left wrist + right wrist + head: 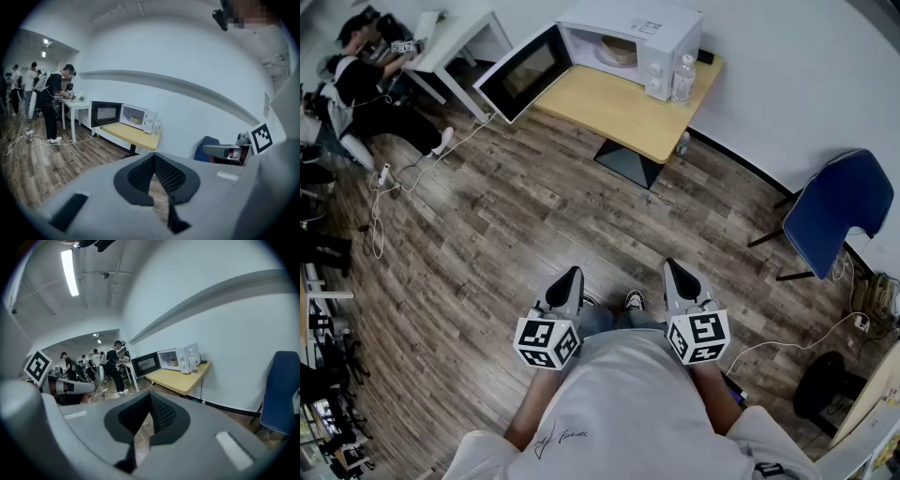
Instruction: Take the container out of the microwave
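The white microwave (628,42) stands on a yellow table (619,117) with its door (525,73) swung open to the left. Inside sits a tan, round container (619,52). My left gripper (572,275) and right gripper (672,267) are close to my body, far from the microwave, both shut and holding nothing. The left gripper view has its jaws (153,159) closed, with the microwave (136,117) and container (136,120) far ahead. The right gripper view has its jaws (150,397) closed, the microwave (176,359) in the distance.
A clear bottle (682,80) stands right of the microwave. A blue chair (839,211) is against the wall at right. A person (361,80) works at a white desk at far left, with cables (394,178) on the wooden floor.
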### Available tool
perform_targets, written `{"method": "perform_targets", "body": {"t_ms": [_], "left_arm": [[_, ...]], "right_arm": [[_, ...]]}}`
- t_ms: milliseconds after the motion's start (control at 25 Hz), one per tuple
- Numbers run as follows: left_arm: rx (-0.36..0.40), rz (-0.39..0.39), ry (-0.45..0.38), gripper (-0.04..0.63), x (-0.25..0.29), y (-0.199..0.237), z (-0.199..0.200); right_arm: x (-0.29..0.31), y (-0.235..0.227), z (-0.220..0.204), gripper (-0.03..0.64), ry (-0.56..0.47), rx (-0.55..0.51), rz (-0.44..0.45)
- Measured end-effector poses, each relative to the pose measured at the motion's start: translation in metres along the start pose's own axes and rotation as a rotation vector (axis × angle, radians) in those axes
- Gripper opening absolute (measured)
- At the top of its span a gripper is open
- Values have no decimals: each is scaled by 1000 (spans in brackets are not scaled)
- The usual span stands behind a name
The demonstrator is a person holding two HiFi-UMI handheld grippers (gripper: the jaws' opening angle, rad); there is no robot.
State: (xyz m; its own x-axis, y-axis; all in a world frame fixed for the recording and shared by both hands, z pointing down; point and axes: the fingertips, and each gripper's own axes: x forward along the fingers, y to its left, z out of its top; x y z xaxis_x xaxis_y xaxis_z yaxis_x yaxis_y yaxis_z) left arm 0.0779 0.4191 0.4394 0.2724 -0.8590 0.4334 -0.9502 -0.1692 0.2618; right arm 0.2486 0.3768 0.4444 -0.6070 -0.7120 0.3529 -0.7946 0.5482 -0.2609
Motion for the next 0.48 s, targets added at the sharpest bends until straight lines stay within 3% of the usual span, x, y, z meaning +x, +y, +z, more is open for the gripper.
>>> {"method": "perform_targets", "body": {"t_ms": [240, 400, 480], "left_arm": [[10, -4, 6, -2, 2, -13, 0], [39, 6, -49, -2, -1, -7, 15], [34, 17, -89, -2, -4, 1, 25]], "right_arm": [[0, -9, 1, 9, -30, 90, 16], [2, 3, 8, 11, -42, 266, 152], [10, 11, 14, 11, -32, 264, 184]]}}
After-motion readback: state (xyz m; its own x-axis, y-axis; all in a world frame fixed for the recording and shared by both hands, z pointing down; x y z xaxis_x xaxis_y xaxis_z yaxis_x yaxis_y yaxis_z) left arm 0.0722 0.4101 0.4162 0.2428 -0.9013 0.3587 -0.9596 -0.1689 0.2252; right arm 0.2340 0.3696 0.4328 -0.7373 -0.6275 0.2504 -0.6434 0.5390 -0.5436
